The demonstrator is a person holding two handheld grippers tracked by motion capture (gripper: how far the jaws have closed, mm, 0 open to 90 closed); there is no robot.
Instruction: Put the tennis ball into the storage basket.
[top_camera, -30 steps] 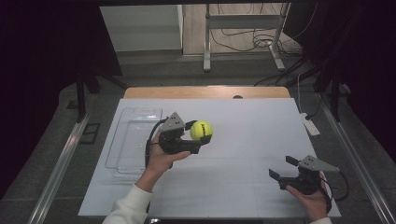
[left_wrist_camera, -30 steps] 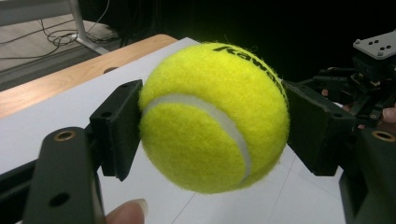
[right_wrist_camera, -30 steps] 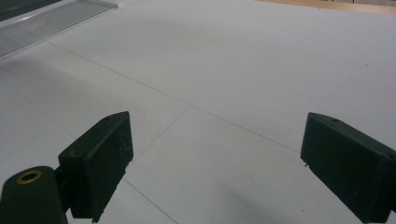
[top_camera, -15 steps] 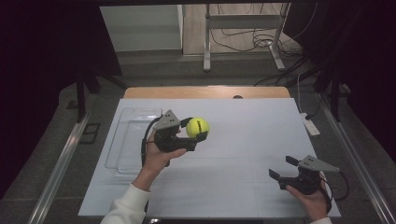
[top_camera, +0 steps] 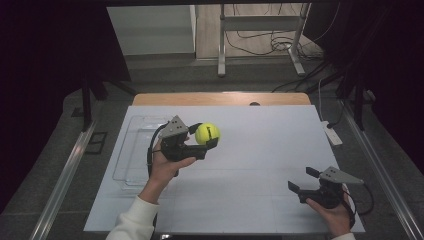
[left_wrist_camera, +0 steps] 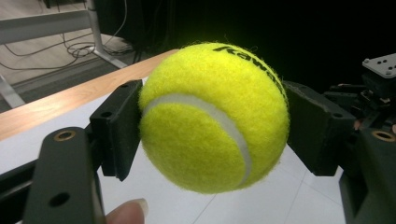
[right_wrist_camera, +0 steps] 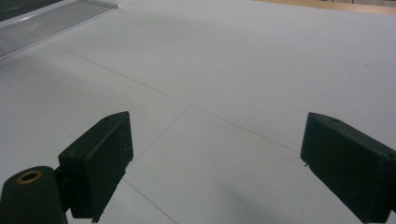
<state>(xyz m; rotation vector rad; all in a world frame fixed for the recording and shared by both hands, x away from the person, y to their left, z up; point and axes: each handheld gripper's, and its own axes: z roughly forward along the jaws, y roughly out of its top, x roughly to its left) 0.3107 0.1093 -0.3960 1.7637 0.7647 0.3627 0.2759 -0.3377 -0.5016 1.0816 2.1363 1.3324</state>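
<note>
The left gripper (top_camera: 210, 136), clamped on the tennis ball (top_camera: 207, 133), drifts toward nine o'clock, nearing the clear tray (top_camera: 131, 150), probably the drop spot; the right gripper (top_camera: 306, 179) idles open.

High view: fixed above the near side, facing forward and down, taking in the whole white bench (top_camera: 260, 150) and the floor beyond. Left gripper view: rides on the left gripper (top_camera: 207, 141), looks along its jaws, very close to the tennis ball (left_wrist_camera: 212, 116), facing the far wooden edge. Right gripper view: low and close over the bench surface (right_wrist_camera: 233, 70), facing far-left. All three views share the white bench top.
</note>
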